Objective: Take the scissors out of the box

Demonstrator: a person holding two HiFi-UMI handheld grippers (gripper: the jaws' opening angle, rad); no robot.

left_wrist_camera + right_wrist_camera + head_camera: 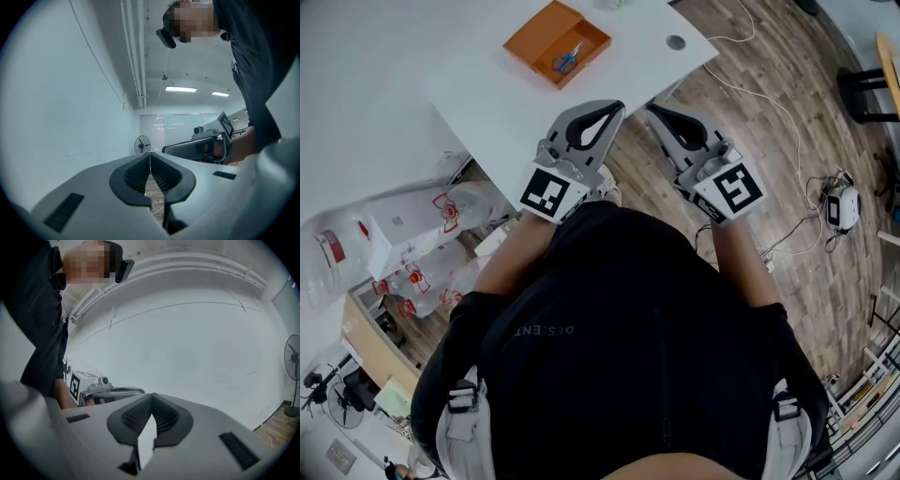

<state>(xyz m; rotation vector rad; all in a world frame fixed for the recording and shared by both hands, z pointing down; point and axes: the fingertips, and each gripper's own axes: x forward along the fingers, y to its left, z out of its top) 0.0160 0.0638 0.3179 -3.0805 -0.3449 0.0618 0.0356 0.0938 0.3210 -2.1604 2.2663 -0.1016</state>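
A white table, a wood floor and office clutter round about

The white table (412,56) has a round grey hole (676,42) near its corner. To its right lies a brown plank floor (750,122), where a thin white cable (772,97) winds toward a small white device (842,208) among more cords. Clear plastic-wrapped packs with red markings (422,225) sit low at the left, beside a large clear bottle (333,258). In the left gripper view a standing fan (142,144) stands by the pale wall, under ceiling light panels (180,88) and long pipes (136,51).
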